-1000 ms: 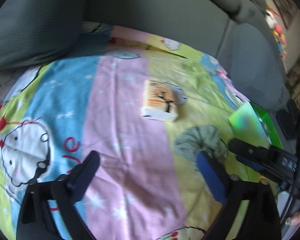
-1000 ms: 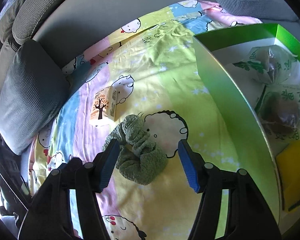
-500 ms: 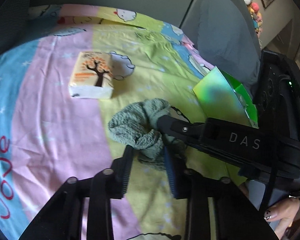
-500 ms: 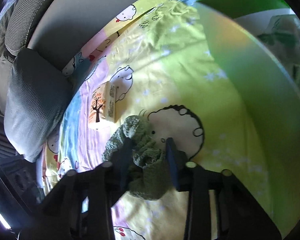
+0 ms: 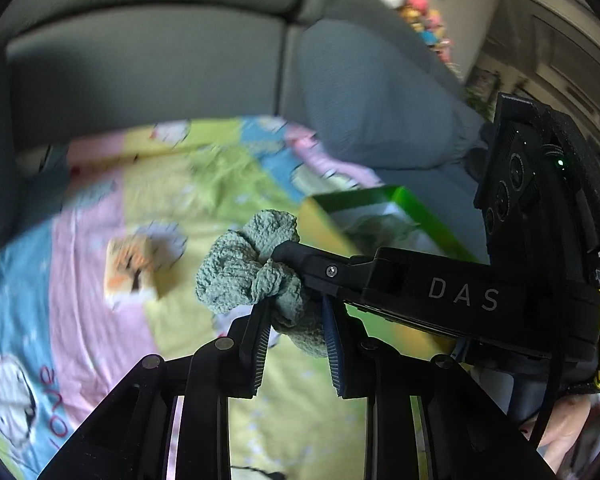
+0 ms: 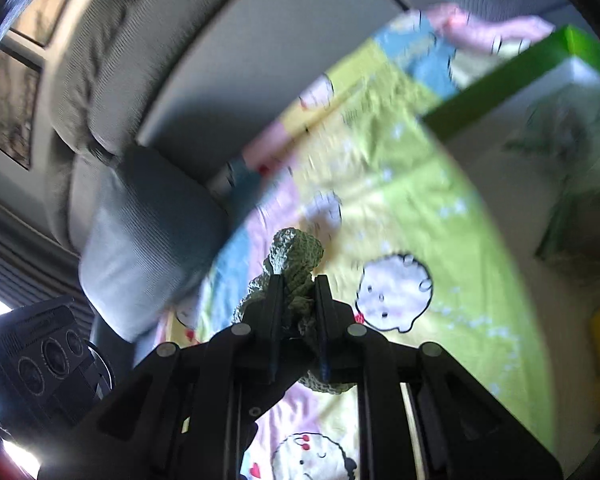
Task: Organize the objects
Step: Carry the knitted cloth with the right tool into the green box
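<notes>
Both grippers clenched on the green cloth (image 5: 248, 268): left gripper (image 5: 296, 312) grasps its lower bunch, right gripper (image 6: 298, 292) pinches the top. Cloth hangs off the sheet (image 5: 100, 248), near the green box (image 5: 400, 200) at the sheet's right edge. Judgement: keep both grips tight, move hands together, clear the box wall before letting go.
</notes>
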